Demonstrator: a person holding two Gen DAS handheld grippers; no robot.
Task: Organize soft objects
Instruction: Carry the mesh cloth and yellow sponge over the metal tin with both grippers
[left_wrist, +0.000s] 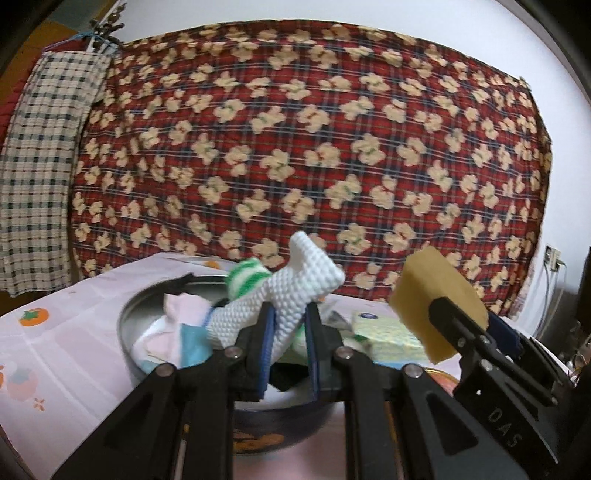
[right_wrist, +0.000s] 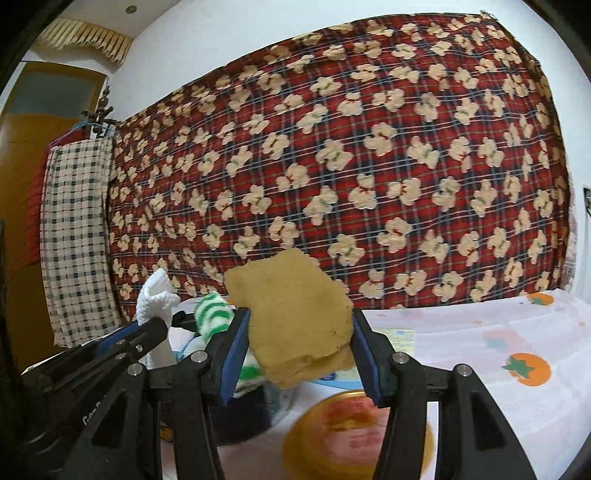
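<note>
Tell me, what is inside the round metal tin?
The metal tin holds a pink and blue cloth, a green striped sock and something dark. The left tool, shut on a white knit sock, covers the rest, so the tin's bottom is hidden.

You get even, soft indoor light, faint shadows, no glare; strong fisheye bending with dark corners; slight motion blur throughout.

place: home | cues: bear-print blanket (right_wrist: 332, 166); fruit-print tablecloth (right_wrist: 498, 343)
</note>
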